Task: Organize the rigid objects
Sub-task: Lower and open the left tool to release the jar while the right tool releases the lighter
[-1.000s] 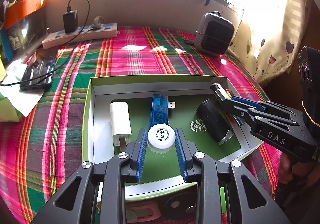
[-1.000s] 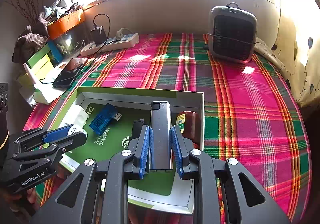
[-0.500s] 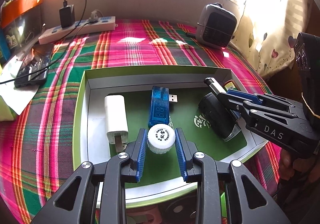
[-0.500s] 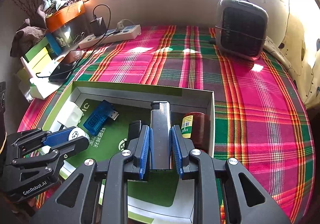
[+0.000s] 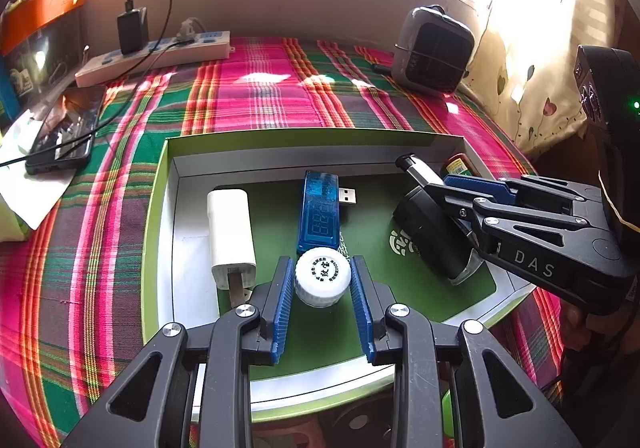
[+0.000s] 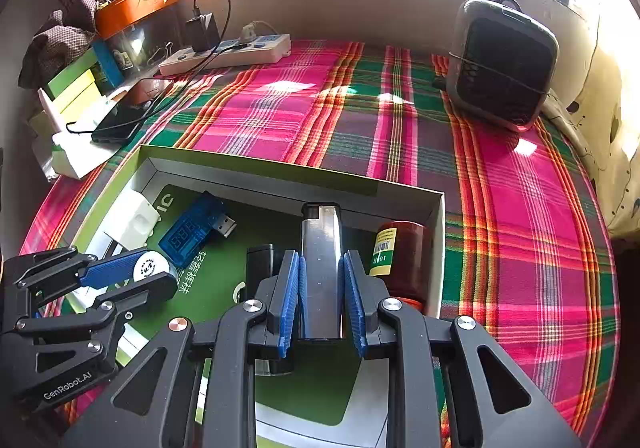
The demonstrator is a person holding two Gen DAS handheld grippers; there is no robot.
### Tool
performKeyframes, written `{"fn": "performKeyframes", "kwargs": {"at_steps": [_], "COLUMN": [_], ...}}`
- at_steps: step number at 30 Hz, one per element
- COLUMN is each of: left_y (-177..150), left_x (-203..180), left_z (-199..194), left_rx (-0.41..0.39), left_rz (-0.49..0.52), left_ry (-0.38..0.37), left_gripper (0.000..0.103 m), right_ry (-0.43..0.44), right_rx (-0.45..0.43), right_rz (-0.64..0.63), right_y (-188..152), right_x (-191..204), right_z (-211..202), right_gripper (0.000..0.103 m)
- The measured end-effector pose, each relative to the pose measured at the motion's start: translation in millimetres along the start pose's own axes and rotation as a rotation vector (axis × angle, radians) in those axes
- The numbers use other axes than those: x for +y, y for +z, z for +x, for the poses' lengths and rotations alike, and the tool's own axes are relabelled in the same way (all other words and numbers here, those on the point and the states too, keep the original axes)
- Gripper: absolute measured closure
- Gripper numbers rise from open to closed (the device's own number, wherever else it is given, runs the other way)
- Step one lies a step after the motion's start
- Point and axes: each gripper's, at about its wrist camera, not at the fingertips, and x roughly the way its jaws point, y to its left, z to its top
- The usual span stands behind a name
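Observation:
My left gripper [image 5: 320, 263] is shut on a small white bottle cap [image 5: 322, 282], held just above the green floor of an open box [image 5: 312, 136]. My right gripper [image 6: 321, 256] is shut on a silver lighter [image 6: 320, 232] with a black top, over the box's right part. That lighter [image 5: 416, 168] and the right gripper [image 5: 448, 188] also show in the left wrist view. In the box lie a white charger [image 5: 230, 232], a blue USB tester [image 5: 318, 214], a black block [image 5: 432, 236] and a brown bottle [image 6: 408, 260] in the right corner.
The box sits on a plaid cloth [image 6: 520, 228]. A small heater [image 6: 502, 64] stands at the back right. A power strip [image 5: 160, 56] with a black plug lies at the back left, and a phone [image 5: 64, 128] on its cable sits at the left edge.
My right gripper has shifted a little over the box's right side with the lighter and rolled slightly. The left gripper has stayed where it was, with the cap in it.

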Motion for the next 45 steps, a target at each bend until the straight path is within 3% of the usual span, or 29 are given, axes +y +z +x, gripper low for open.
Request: {"fn": "performKeyframes", "kwargs": {"at_steps": [16,45], "left_y": [0.3,0.9], "left_x": [0.1,-2.3], "left_z": [0.4,1.2], "left_rx": [-0.002,0.004], "left_rz": [0.005,0.014], "left_ry": [0.002,0.004], "left_gripper": [0.076,0.071], "right_ry": [-0.033,-0.015], "right_rx": [0.046,0.063], "right_rz": [-0.068,-0.056], "right_y": [9.3,8.0], "right_x": [4.0,5.5], "right_z": [7.4,13.3], "right_gripper": [0.079,0.078]}}
